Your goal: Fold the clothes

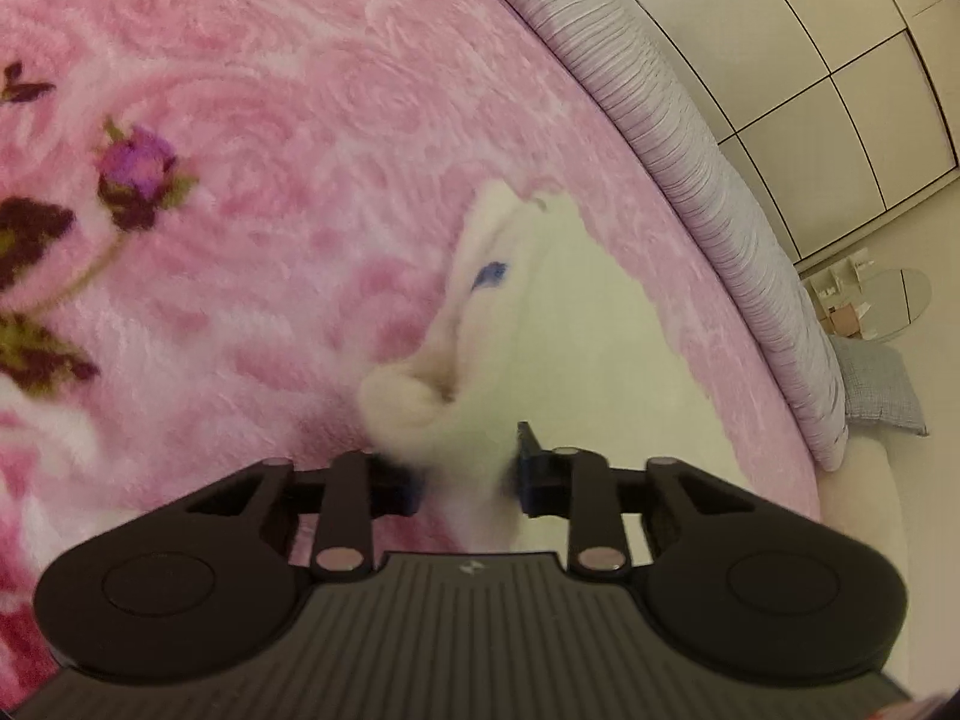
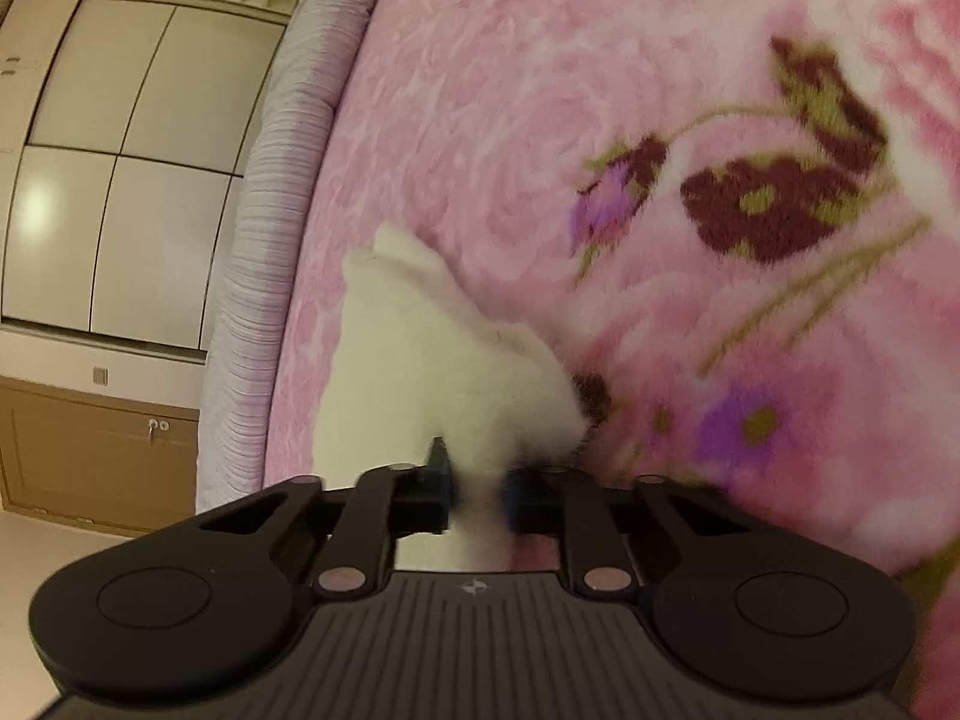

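Note:
A white garment [image 1: 540, 324] lies bunched on a pink floral blanket [image 1: 270, 120], with a small blue mark near its upper part. My left gripper [image 1: 467, 480] is shut on a bunched edge of the garment, cloth squeezed between the jaws. In the right wrist view the same white garment [image 2: 420, 348] stretches away from my right gripper [image 2: 478, 498], which is shut on another edge of it. Both views are blurred around the cloth.
The pink blanket [image 2: 510, 90] covers a bed with a ribbed lilac edge [image 1: 690, 138], [image 2: 264, 228]. Beyond it stand pale wardrobe doors [image 1: 810, 60], [image 2: 120, 168], a brown cabinet [image 2: 102, 450], and a grey pillow [image 1: 876, 384].

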